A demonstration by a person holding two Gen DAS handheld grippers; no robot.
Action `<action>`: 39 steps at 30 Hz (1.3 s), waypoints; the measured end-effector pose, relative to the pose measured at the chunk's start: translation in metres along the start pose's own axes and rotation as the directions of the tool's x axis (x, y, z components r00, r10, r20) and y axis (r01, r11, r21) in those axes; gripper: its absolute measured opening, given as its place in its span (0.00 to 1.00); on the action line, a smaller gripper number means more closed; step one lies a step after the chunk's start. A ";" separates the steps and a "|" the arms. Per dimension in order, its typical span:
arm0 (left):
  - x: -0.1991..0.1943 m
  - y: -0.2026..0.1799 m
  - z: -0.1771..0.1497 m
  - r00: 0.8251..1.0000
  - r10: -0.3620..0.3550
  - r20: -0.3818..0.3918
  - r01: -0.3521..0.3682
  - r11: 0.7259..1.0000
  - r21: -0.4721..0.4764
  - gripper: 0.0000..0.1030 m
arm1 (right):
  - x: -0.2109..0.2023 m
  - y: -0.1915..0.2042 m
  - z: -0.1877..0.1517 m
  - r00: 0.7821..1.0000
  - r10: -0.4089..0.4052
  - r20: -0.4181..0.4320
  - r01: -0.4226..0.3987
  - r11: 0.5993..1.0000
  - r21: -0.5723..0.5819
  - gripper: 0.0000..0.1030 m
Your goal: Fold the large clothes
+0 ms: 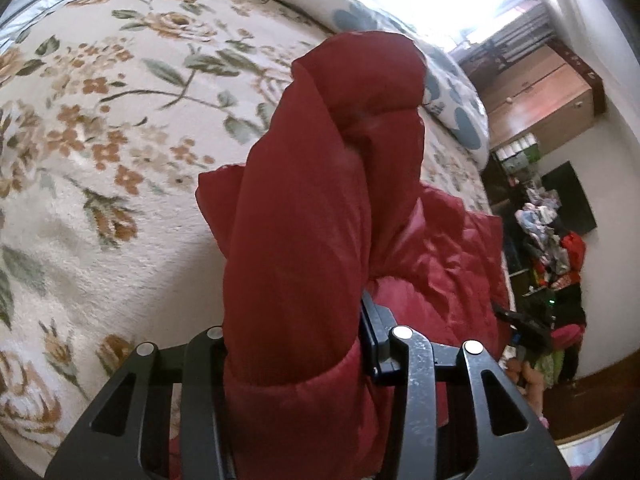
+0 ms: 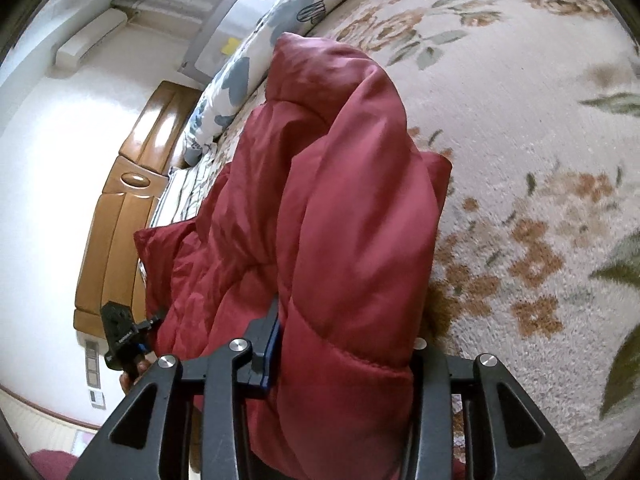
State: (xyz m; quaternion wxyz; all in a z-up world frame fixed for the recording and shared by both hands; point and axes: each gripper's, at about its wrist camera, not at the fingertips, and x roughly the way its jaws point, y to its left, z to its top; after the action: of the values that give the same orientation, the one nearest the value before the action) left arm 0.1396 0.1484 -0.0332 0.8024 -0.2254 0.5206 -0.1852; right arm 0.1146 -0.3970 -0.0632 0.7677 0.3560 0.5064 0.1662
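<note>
Nearest, the left tool (image 1: 296, 360) and right tool (image 2: 344, 344) each stood partly closed, clamped on a bunch of the red padded jacket (image 2: 320, 208), lifted over the floral bed (image 1: 100, 160). Seemingly mid-fold; next, carry the edge across toward the pillow (image 1: 452, 92) end.

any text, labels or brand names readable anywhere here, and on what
None can be read.
Black left gripper, seen in the right wrist view: white lettering on its side, too small and blurred to read.
Puffy red quilted jacket: no label showing.
Blue-and-white patterned pillow: drawings only, no words.
</note>
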 end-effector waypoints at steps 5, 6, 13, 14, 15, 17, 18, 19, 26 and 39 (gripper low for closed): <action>0.013 0.006 -0.003 0.999 0.051 0.004 -0.050 0.999 -0.005 0.43 | 0.007 -0.003 -0.006 0.999 -0.032 0.010 0.032 0.999 -0.005 0.44; 0.015 0.007 -0.003 0.998 0.055 0.008 -0.055 0.998 -0.006 0.45 | 0.008 -0.004 -0.006 0.999 -0.036 0.011 0.036 0.999 -0.006 0.46; 0.015 0.005 -0.007 0.992 0.118 0.034 -0.118 0.993 0.008 0.59 | 0.008 -0.011 -0.013 0.999 -0.041 0.016 0.041 0.999 0.009 0.58; 0.015 0.006 -0.006 0.992 0.122 0.034 -0.122 0.992 0.005 0.60 | 0.008 -0.012 -0.012 0.999 -0.047 0.016 0.047 0.999 0.012 0.62; 0.014 0.005 -0.005 0.991 0.130 0.037 -0.130 0.991 0.003 0.62 | 0.007 -0.013 -0.012 0.998 -0.054 0.017 0.054 0.998 0.015 0.66; 0.014 0.003 -0.002 0.988 0.147 0.040 -0.147 0.989 0.005 0.64 | 0.006 -0.014 -0.010 0.997 -0.071 0.020 0.070 0.997 0.018 0.71; 0.012 0.001 0.000 0.985 0.169 0.048 -0.169 0.986 0.008 0.68 | 0.005 -0.013 -0.009 0.996 -0.088 0.022 0.087 0.996 0.016 0.74; 0.010 -0.001 0.001 0.980 0.191 0.059 -0.192 0.981 0.013 0.71 | 0.004 -0.012 -0.008 0.994 -0.104 0.025 0.104 0.995 0.013 0.76; 0.001 -0.010 0.026 0.961 0.243 0.134 -0.247 0.969 0.017 0.71 | -0.004 0.009 0.010 0.970 -0.226 0.091 0.231 0.972 -0.046 0.83; 0.022 -0.032 0.055 0.935 0.310 0.171 -0.324 0.945 0.056 0.71 | 0.011 0.031 0.058 0.933 -0.316 0.170 0.336 0.936 -0.103 0.87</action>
State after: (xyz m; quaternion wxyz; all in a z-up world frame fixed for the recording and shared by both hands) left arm 0.1963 0.1190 -0.0123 0.8696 -0.1192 0.4759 -0.0561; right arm 0.1745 -0.3904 -0.0353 0.8422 0.2276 0.4870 0.0417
